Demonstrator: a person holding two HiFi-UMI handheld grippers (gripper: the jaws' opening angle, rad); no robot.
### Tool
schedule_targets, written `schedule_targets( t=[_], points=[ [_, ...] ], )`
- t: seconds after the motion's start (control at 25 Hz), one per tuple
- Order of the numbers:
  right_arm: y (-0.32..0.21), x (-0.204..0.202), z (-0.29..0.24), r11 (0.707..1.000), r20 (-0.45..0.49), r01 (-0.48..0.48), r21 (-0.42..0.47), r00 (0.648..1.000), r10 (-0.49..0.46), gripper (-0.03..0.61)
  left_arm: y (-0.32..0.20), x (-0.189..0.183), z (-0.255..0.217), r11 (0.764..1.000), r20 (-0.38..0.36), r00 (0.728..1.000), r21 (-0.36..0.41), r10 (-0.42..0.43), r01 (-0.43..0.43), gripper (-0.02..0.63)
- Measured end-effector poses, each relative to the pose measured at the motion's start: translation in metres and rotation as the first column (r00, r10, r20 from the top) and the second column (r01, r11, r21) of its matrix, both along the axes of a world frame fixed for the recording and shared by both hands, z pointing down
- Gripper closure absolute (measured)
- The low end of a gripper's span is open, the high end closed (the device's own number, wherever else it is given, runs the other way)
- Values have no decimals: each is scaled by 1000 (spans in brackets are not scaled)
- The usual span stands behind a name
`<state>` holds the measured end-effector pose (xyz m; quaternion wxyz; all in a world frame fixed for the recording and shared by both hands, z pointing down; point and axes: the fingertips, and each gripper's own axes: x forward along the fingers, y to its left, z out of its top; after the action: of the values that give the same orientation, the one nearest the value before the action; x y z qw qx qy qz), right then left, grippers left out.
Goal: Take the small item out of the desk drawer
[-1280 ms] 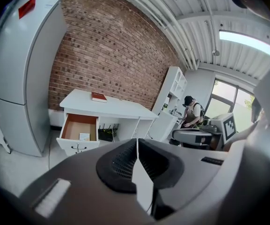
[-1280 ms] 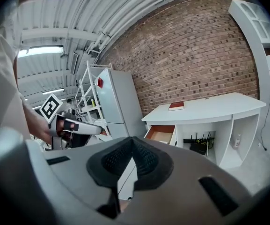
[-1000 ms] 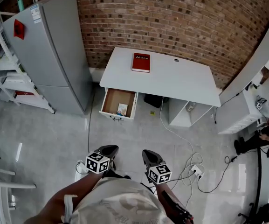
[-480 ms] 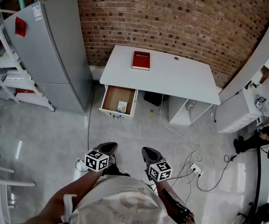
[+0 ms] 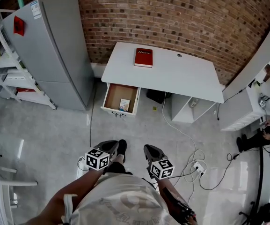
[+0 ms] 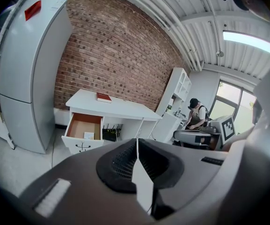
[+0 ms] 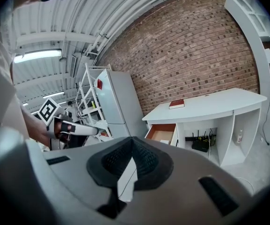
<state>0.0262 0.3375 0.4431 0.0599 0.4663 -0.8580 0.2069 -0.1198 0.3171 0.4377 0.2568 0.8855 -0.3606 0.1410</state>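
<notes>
Head view, shoe (image 5: 121,148) newly forward between left gripper (image 5: 110,143) and right gripper (image 5: 150,147), jaws closed, empty

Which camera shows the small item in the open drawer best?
The head view: it looks down into the open drawer, so the small item lies in plain sight near the front. The left gripper view shows it as a small pale patch at a flat angle; the right gripper view, only a tiny speck.

Closed, empty claw (image 6: 137,144); open desk drawer (image 6: 84,125) with small item (image 6: 89,135) well beyond
</notes>
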Motion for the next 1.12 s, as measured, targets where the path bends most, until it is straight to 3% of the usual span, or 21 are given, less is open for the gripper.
schedule_targets(
  t=[0.44,1.12],
  points=[
    [-42,14,10,999,-33,-40,-30,999,39,574,-50,14,17,999,-21,999,-34,38,-38,600],
    [-149,27,1,997,-66,-56,-61,997,51,574,-167,29,13,996,-50,997,-63,54,-57,600]
  ],
)
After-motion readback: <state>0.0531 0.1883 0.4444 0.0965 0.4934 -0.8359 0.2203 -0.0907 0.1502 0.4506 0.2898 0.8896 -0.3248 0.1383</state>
